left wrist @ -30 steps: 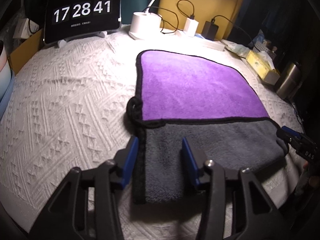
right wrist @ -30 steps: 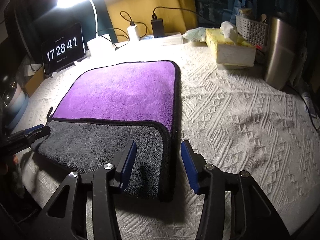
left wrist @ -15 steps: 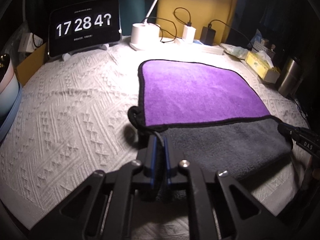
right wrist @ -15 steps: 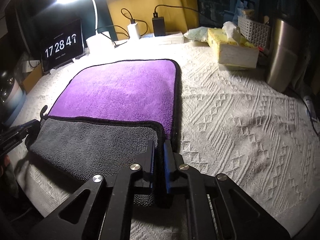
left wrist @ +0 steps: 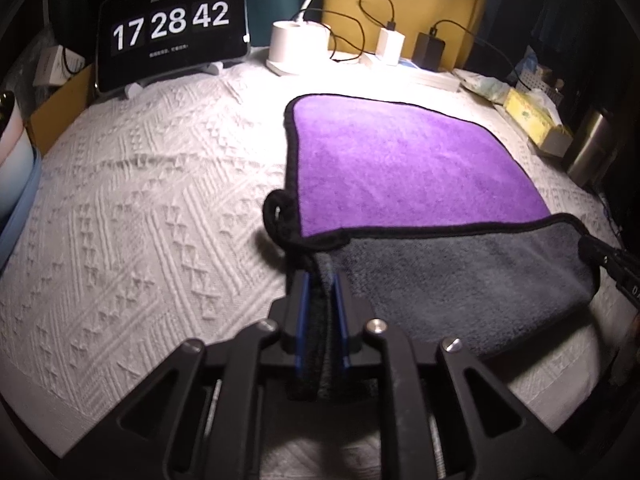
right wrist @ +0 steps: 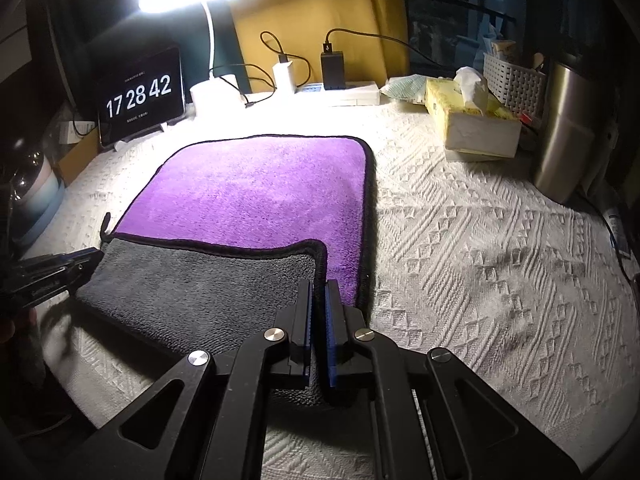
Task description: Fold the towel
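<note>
Two sets of tongs are each clamped on a near corner of the towel (left wrist: 400, 168). In the left wrist view, the left tongs (left wrist: 320, 280) sit at lower centre with their blue pads pressed together on the grey fold's left corner, dark cloth bunched between them. In the right wrist view, the right tongs (right wrist: 318, 286) sit at lower centre, pads closed on the grey fold's right corner, beside a strip of purple along the towel's right edge.

The towel lies in the middle of both frames on a white textured cloth (right wrist: 480, 260): purple side up, black trim all round, with the near part turned over so its grey side (right wrist: 192, 280) faces up. A small black loop (left wrist: 276, 210) sticks out at the towel's left edge.

Along the top of the frames stand a clock screen (right wrist: 140, 96) reading 17 28 42 at upper left, a white lamp base (left wrist: 298, 46) and plugged-in chargers (right wrist: 308, 70) at upper centre. At upper right are a yellow tissue box (right wrist: 468, 120) and a steel flask (right wrist: 564, 136).
</note>
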Tool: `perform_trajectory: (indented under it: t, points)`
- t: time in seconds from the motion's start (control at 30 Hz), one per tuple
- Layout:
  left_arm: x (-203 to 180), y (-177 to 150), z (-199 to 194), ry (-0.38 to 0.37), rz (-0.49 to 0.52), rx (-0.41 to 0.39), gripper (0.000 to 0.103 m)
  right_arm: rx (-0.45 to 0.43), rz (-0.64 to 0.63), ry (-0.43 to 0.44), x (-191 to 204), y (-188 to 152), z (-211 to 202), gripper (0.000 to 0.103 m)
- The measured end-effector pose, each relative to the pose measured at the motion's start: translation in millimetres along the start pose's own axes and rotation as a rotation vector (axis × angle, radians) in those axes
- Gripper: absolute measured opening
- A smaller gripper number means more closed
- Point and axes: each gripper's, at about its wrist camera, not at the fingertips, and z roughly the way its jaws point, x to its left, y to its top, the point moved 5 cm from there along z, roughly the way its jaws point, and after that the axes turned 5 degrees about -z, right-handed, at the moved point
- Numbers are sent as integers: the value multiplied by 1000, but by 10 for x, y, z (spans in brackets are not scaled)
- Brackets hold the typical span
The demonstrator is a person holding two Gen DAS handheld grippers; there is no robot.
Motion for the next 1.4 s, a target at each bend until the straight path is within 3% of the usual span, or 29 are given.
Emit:
perform_trajectory:
  t: [0.13, 0.47, 0.97, 1.4]
  points:
    - [-3, -17, -7, -47, -11, -20, 8, -22, -4, 0, 12, 35, -67, 7]
    - [-70, 181, -243, -92, -22, -89, 7, -78, -20, -25, -4, 203, -244, 7]
    - [-60, 527, -309, -87, -26, -152, 7, -124, -39, -58, -45, 481, -308, 7]
    - [-47, 789, -181, -78, -20, -155, 7, -139, -38, -70, -116, 691, -186, 7]
